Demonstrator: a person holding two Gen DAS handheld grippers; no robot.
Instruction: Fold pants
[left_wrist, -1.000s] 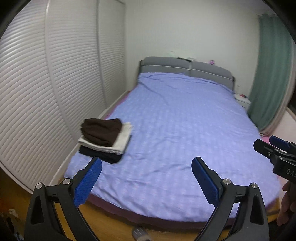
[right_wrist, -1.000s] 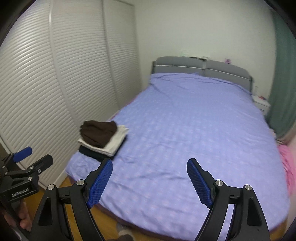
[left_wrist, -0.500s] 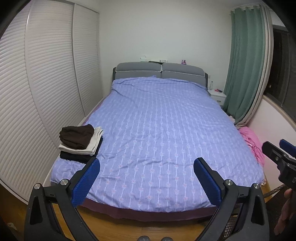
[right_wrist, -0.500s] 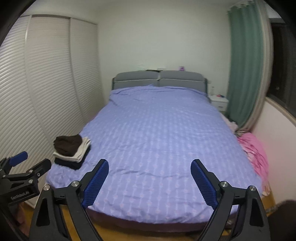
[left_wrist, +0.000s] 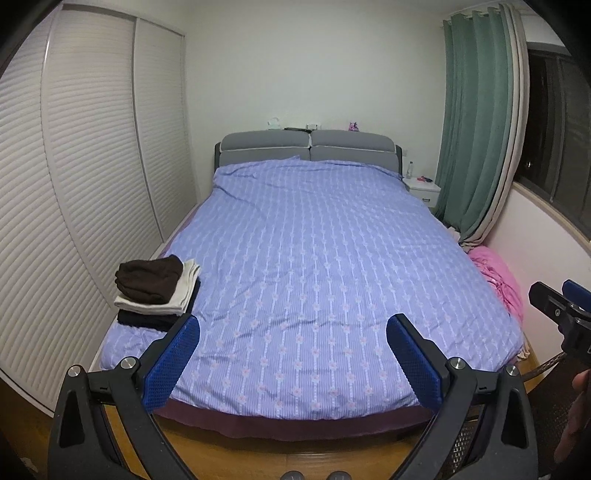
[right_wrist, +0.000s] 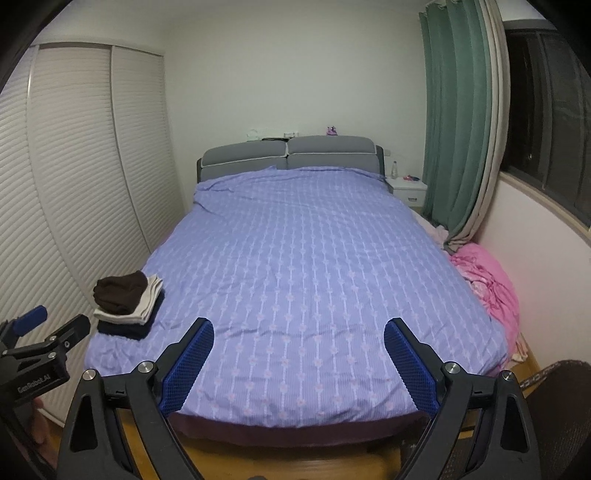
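Note:
A stack of folded clothes (left_wrist: 157, 291) lies on the near left corner of the bed (left_wrist: 314, 258): a brown piece on top, a cream one under it, a dark one at the bottom. It also shows in the right wrist view (right_wrist: 127, 302). My left gripper (left_wrist: 293, 325) is open and empty, held off the foot of the bed. My right gripper (right_wrist: 299, 328) is open and empty too, beside it. No unfolded pants lie on the purple cover (right_wrist: 306, 266).
A pink heap of cloth (right_wrist: 487, 280) lies by the bed's right side, under a green curtain (right_wrist: 454, 122). White slatted wardrobe doors (left_wrist: 74, 166) run along the left. A white nightstand (left_wrist: 421, 188) stands by the grey headboard (left_wrist: 310, 147). The floor is wood.
Both grippers have drawn back from the bed and turned right, so the whole bed and the curtain now show. Both stay open and empty. The clothes stack has not moved.

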